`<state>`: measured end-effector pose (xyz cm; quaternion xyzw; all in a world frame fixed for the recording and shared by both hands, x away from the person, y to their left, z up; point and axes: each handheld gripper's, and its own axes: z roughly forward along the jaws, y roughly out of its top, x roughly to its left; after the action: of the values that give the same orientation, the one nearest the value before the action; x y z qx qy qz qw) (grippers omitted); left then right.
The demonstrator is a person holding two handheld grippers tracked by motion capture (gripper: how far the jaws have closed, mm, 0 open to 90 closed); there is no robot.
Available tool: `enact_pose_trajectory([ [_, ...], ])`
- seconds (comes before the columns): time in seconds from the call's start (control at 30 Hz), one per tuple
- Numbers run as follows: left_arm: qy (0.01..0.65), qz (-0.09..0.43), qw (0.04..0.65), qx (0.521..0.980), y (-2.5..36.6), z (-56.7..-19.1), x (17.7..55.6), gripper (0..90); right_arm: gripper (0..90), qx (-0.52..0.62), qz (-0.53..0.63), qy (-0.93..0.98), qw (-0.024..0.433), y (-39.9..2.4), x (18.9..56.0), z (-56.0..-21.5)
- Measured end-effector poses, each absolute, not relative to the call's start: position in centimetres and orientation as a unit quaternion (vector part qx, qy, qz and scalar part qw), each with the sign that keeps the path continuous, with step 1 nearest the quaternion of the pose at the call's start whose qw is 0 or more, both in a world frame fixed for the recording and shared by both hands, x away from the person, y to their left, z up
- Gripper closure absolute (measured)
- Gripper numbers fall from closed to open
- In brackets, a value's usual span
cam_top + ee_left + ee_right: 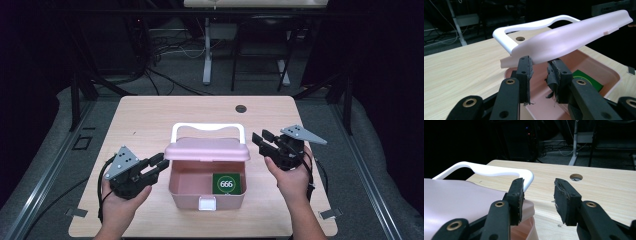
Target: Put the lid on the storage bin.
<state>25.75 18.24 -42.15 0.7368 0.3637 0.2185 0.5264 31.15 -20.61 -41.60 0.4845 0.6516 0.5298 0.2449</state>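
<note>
A pink storage box [206, 192] sits near the table's [150, 115] front edge, its lid [207, 150] raised, white handle [207, 127] up, a green "666" card [226, 183] inside. The left gripper [161, 164] and right gripper [261, 138] flank the lid, jaws parted, holding nothing.

One counter [150, 120], light wood grain. One round hole [241, 108] in counter top near far edge. One pink box [185, 192], open. One pink lid [207, 150], raised over box. One white handle [207, 127] on lid. One white latch tab [207, 203] on box front. One green card [227, 183] inside box, marked 666 in one white oval. Two hand-held grippers: left hand-held gripper [161, 163], right hand-held gripper [261, 137]. Two black jaws on each. Two grey three-cornered plates, one per gripper. Two hands: left hand [120, 200], right hand [290, 177].
</note>
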Motion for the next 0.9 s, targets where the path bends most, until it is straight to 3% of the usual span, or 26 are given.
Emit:
enact_pose_trajectory([
  [0.9, 0.372, 0.185, 0.507, 0.755, 18.7, -45.8, 23.8, 71.0, 58.1, 0.489, 0.525, 0.654, 0.241, -20.5, 31.4, -42.1],
])
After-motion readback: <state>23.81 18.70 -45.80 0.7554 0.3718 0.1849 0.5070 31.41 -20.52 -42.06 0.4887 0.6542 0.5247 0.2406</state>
